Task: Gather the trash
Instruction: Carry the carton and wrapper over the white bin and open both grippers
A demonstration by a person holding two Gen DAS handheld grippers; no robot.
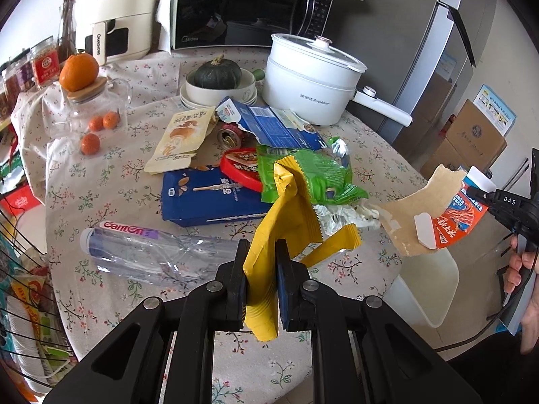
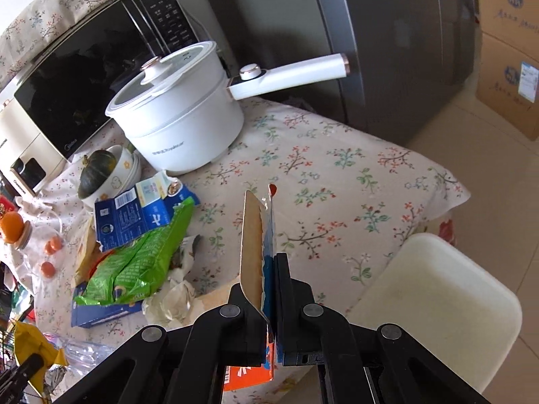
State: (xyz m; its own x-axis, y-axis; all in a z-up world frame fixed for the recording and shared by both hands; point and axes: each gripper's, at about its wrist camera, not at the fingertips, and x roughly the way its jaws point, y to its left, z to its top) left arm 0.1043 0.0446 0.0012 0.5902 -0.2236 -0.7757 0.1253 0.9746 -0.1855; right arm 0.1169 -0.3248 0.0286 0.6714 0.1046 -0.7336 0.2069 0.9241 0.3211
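So the left tool [image 1: 260, 271] is clamped on a crinkled yellow plastic snack wrapper [image 1: 286, 215], which is lifted off the floral-cloth surface [image 1: 111, 181] at the near edge. The right tool [image 2: 268, 288] is pinching a torn piece of orange-and-blue cardboard box [image 2: 256, 235], brown on the inside, held up in the air over the right side of the surface, above a white plastic bin [image 2: 434, 299] sitting on the floor just beside it.

Still lying on the surface: a squashed clear plastic water bottle [image 1: 148, 252] near the left tool, a flat dark blue carton [image 1: 209, 195] behind it, a green foil bag [image 1: 303, 171] on top of the pile in the middle, and a round red lid [image 1: 241, 168] tucked partly under the green bag. Farther back there's a white electric pot with a long handle [image 1: 313, 80] and a black microwave [image 1: 242, 6] behind that.
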